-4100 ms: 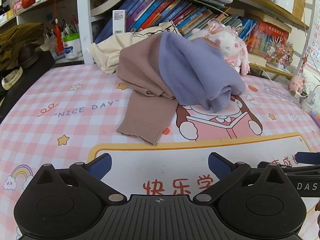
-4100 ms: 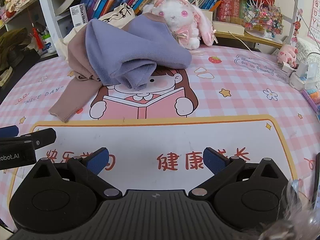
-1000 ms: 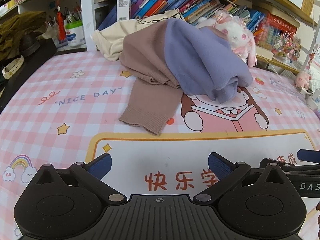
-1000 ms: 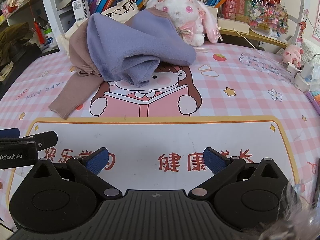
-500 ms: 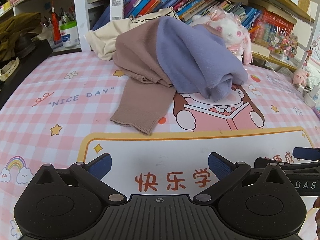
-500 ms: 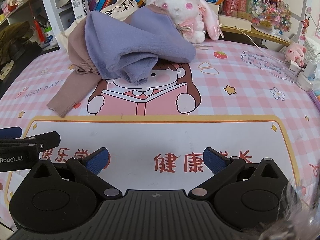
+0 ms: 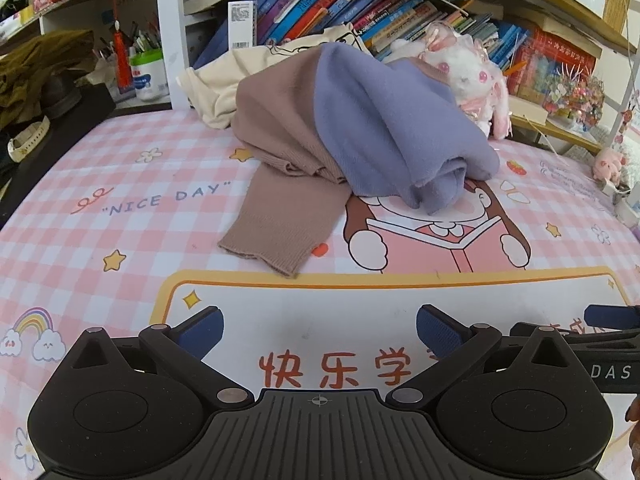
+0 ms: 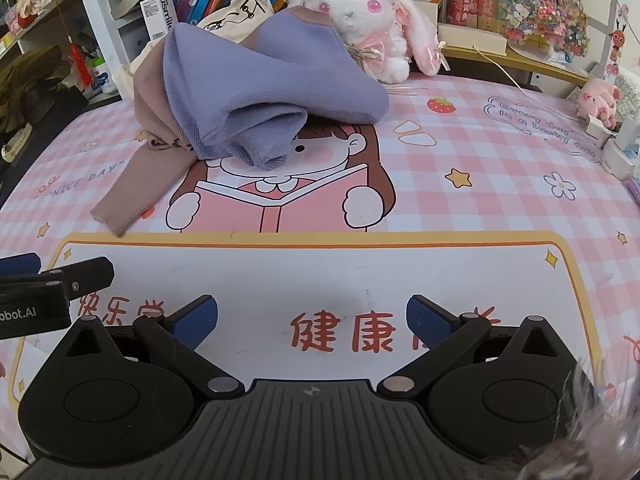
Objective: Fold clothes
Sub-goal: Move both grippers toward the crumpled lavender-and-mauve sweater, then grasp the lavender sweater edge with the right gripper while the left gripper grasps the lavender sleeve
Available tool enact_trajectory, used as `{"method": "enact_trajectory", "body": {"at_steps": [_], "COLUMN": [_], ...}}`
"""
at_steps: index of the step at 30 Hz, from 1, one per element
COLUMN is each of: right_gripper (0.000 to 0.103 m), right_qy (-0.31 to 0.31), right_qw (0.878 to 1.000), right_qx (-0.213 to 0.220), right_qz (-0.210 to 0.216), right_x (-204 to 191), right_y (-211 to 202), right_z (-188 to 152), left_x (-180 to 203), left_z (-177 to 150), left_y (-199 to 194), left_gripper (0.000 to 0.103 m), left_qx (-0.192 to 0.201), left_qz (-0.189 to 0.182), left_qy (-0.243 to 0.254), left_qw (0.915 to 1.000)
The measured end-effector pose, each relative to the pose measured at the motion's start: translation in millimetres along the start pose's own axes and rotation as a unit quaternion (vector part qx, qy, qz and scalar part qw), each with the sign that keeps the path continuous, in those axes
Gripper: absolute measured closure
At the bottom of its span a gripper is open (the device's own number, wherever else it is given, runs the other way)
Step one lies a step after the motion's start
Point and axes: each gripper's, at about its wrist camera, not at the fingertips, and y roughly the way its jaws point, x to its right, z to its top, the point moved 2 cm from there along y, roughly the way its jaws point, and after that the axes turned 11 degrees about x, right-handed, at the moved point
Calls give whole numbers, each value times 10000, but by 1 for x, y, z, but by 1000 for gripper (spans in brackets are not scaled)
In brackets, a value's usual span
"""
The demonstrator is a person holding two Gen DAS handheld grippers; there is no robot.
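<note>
A pile of clothes lies at the back of the pink checked mat (image 7: 120, 240). A purple garment (image 7: 392, 132) (image 8: 260, 88) is draped over a brown knitted sweater (image 7: 280, 208) (image 8: 132, 192), whose sleeve stretches toward me. A cream garment (image 7: 224, 80) lies behind them. My left gripper (image 7: 318, 328) is open and empty, over the white panel well short of the sleeve cuff. My right gripper (image 8: 312, 318) is open and empty, over the same panel to the right. The left gripper's tip shows at the left edge of the right wrist view (image 8: 56, 276).
A white plush rabbit (image 8: 368, 20) sits behind the pile. Bookshelves (image 7: 340, 4) run along the back. A pen cup (image 7: 148, 76) and dark clothing (image 7: 44, 64) stand at the left. A pink pig toy (image 8: 598, 100) and chargers (image 8: 618, 148) lie at the right.
Both grippers have edged slightly forward toward the pile and stay open. The clothes have not moved.
</note>
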Motion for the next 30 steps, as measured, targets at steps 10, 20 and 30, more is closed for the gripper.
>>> {"method": "enact_trajectory", "body": {"at_steps": [10,20,30], "right_gripper": [1,1,1], "right_qy": [43,601,1047], "right_qw": [9997,9962,9916], "right_qx": [98,256,493], "right_qz": [232,577,582], "right_x": [16,49,92], "right_y": [2,7,24], "right_z": [2,9,36], "left_x": [10,40,62], "left_z": [-1,-2,13], "left_y": [-3,0,17], "left_gripper": [0,0,0], "left_qx": [175,220,467], "left_qz": [-73,96,214], "left_qy": [-205,290,609], "left_qw": [9996,9993,9968]}}
